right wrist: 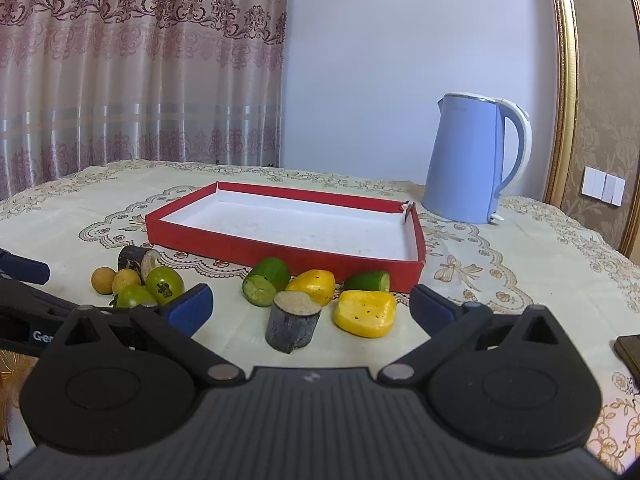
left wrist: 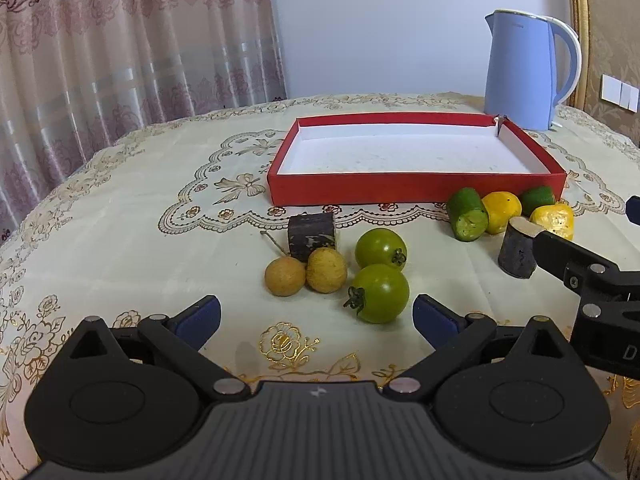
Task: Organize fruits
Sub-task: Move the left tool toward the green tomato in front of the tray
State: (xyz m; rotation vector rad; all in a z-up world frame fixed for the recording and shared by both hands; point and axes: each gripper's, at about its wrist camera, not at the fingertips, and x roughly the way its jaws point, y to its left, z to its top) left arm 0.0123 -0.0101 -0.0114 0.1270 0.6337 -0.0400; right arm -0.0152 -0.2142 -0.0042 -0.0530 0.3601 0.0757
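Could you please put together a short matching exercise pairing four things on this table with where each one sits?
Things:
1. kettle
2. red tray
3. two green tomatoes
4. dark cut cylinder

Places:
A. nearest the open right gripper, in front of the yellow pieces
B. beside the two small brown fruits, ahead of the open left gripper
C. behind the tray's far right corner
D. mid-table, holding nothing

Pairs: 1-C, 2-D, 3-B, 4-A
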